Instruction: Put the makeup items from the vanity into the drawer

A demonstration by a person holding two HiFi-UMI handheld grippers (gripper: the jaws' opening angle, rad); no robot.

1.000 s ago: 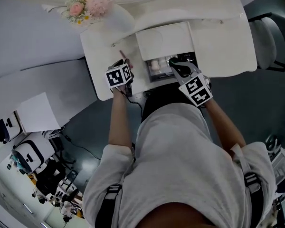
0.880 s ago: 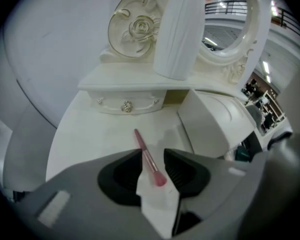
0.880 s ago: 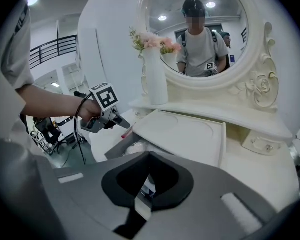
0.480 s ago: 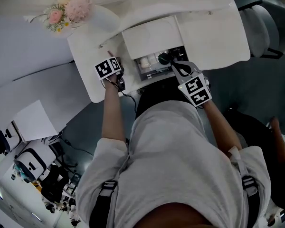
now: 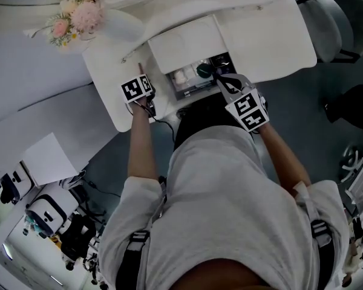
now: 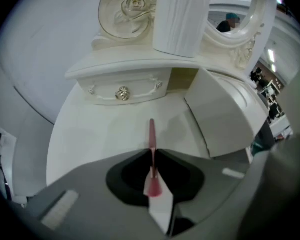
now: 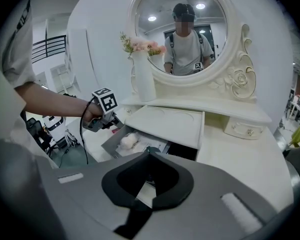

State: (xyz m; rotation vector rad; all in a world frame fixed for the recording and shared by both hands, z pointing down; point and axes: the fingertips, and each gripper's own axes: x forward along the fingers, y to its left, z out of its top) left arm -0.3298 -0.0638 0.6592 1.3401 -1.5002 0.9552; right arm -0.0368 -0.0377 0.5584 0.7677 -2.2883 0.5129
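A thin pink makeup pencil (image 6: pixel 151 133) lies on the white vanity top (image 6: pixel 105 134), left of the open drawer. My left gripper (image 6: pixel 152 153) points steeply down at it. Its jaws have just been closing and now pinch the pencil's near part. In the head view the pencil (image 5: pixel 139 68) pokes out beyond the left gripper (image 5: pixel 141 77). The drawer (image 7: pixel 111 140) holds a white puff (image 7: pixel 128 140) and a dark round item (image 5: pixel 204 70). My right gripper (image 7: pixel 149 156) hovers over the drawer's front, shut and empty.
A raised white lid panel (image 7: pixel 165 121) stands behind the drawer. A white vase with pink flowers (image 7: pixel 144 76) and an oval mirror (image 7: pixel 190 31) are at the back. A small knobbed drawer (image 6: pixel 122 91) faces the pencil. A grey chair (image 5: pixel 336 26) stands to the right.
The left gripper has sunk onto the pink pencil and its jaws have come together on it. The right gripper has drifted a little across the drawer front, still shut.
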